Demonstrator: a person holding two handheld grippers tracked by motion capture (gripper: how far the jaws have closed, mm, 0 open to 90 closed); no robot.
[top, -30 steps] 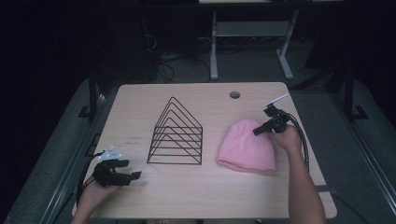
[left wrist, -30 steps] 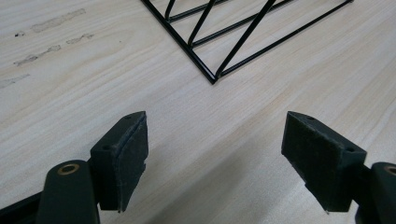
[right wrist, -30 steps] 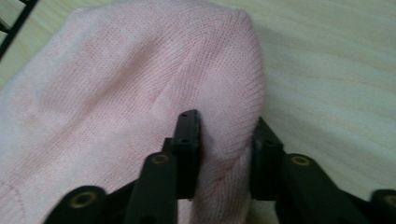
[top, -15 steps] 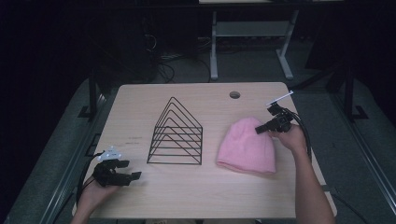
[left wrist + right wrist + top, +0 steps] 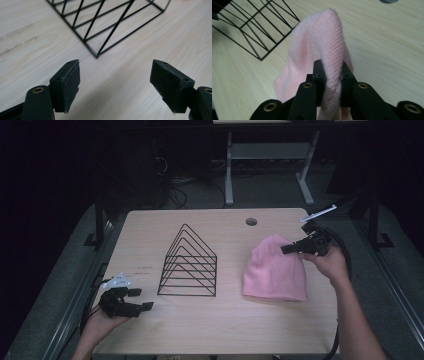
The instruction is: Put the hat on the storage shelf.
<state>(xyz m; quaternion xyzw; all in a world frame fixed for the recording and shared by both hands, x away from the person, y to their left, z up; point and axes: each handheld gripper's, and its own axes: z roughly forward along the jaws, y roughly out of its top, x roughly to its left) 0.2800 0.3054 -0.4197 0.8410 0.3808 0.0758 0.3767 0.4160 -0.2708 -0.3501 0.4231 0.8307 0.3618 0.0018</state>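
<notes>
beanie [image 5: 275,270] update: the pink knit hat is now pinched at its crown by the right gripper [image 5: 290,248], where half a second back that gripper was sitting a bit farther toward the right edge of the surface [image 5: 200,330], just off the hat's tip. it has slid in over the top of the hat, and in the right gripper view the jaws are closed down tight on a ridge of the fabric [image 5: 332,62], with knit bunched up between them. the rest of the beanie lies flat on the right half of the surface, brim toward the person, well apart from the black wire rack [image 5: 189,262] in the middle.

left gripper [image 5: 135,300] hasn't budged across the frames: parked at the near left corner, jaws spread wide with nothing in them, the rack's near corner [image 5: 96,55] just ahead of it in its own view.

so my read is the grasp is done and a lift comes next, probably carrying the hat over to drape on the rack. a crown pinch means it'll hang limp and swing, so it may snag on the wires.
</notes>
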